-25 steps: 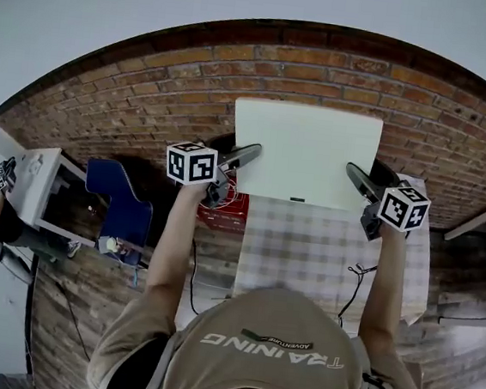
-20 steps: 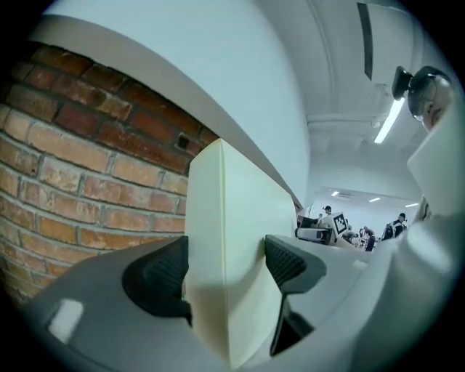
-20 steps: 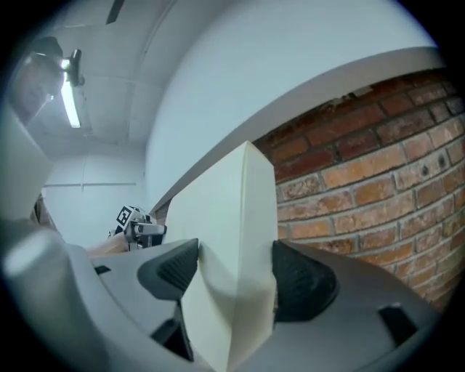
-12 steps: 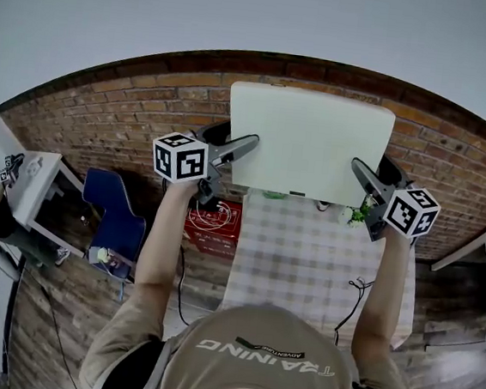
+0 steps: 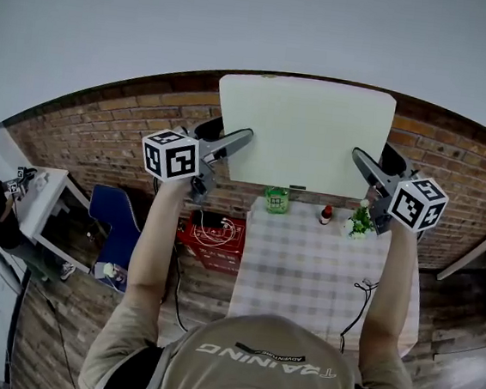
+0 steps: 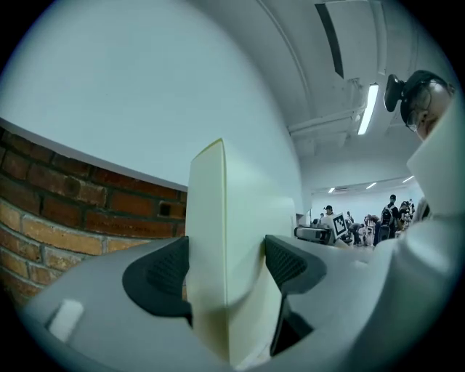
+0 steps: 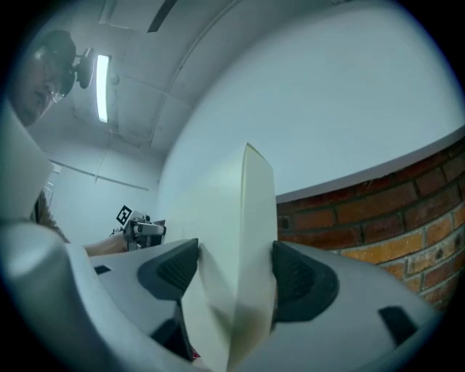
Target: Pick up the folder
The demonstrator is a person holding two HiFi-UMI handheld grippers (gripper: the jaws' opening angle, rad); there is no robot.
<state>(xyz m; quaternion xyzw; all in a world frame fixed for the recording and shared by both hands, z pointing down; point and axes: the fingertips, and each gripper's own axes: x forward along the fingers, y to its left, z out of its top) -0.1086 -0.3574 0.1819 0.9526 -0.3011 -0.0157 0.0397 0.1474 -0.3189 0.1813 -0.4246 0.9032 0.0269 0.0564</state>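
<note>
Evenly bright, faint shadows; heavy fisheye bending, dark corners; folder (image 6: pixel 218 247) edge soft up close; ceiling tube (image 6: pixel 368 109) glaring.

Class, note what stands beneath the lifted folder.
On the checked table below the folder: a green jar, a red-capped bottle and a small plant. The folder hides part of the brick wall.

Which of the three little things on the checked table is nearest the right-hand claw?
The small flowering plant, rightmost; the red bottle and green jar stand further left.
</note>
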